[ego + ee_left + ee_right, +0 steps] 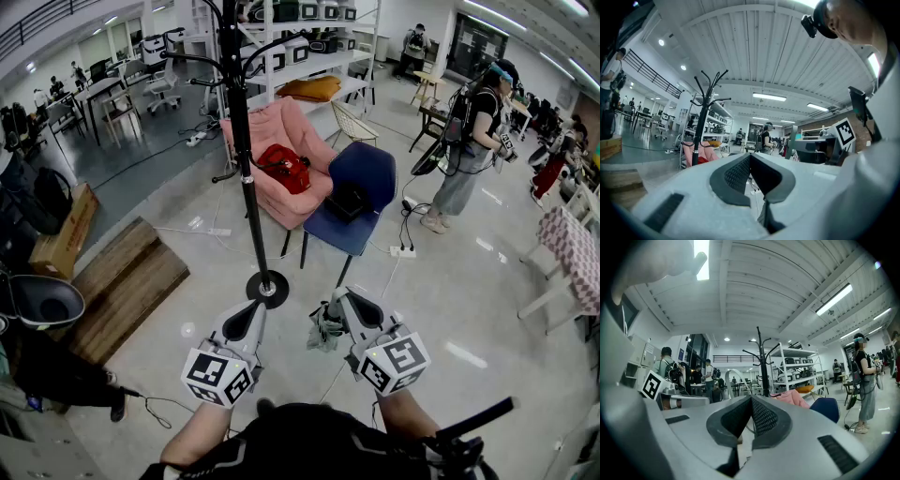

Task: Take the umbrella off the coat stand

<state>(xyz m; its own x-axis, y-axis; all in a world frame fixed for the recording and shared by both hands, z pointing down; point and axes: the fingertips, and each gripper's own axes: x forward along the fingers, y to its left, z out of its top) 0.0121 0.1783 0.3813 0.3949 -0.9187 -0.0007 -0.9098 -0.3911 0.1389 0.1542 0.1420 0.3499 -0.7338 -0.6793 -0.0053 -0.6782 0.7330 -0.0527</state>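
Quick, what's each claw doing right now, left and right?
Left claw: closed, empty.
Right claw: closed on a grey-green bundle, probably the umbrella.

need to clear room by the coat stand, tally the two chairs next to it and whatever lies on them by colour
pink: 1, the armchair
blue: 1, the chair
red: 1, the bag on the armchair
black: 1, a thing on the blue chair's seat, too small to name
total: 4
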